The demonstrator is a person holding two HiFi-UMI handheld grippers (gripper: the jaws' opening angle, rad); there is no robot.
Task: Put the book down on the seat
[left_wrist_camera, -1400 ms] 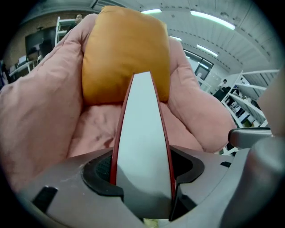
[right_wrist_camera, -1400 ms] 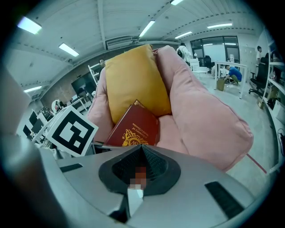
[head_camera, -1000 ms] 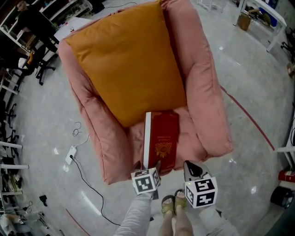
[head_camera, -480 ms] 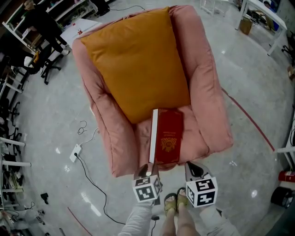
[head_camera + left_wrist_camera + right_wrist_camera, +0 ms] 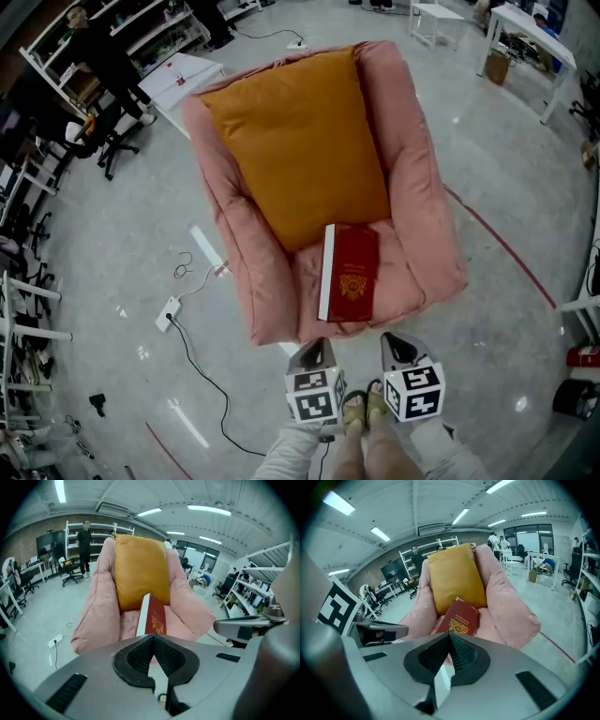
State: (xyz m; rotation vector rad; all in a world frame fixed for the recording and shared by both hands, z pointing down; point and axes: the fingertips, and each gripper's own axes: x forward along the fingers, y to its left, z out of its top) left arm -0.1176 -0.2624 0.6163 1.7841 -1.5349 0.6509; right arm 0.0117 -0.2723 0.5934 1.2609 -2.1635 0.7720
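Lying on the pink armchair's seat [image 5: 401, 281], the red book [image 5: 354, 286] was partly hidden in each gripper view behind the left gripper [image 5: 317, 349] and right gripper [image 5: 394, 343], jaws together, empty.

The pink armchair [image 5: 427, 244] fills the upper centre of the head view, and its padded arms wall in the seat [image 5: 394, 272] on both sides. An orange cushion [image 5: 300, 141] covers the back and rear seat. A red book [image 5: 356, 281] takes the front strip between the arms. Bare floor [image 5: 487, 356] lies open below the chair's front edge. A power strip [image 5: 169, 312] and its black cable [image 5: 202, 370] cross the lower left.
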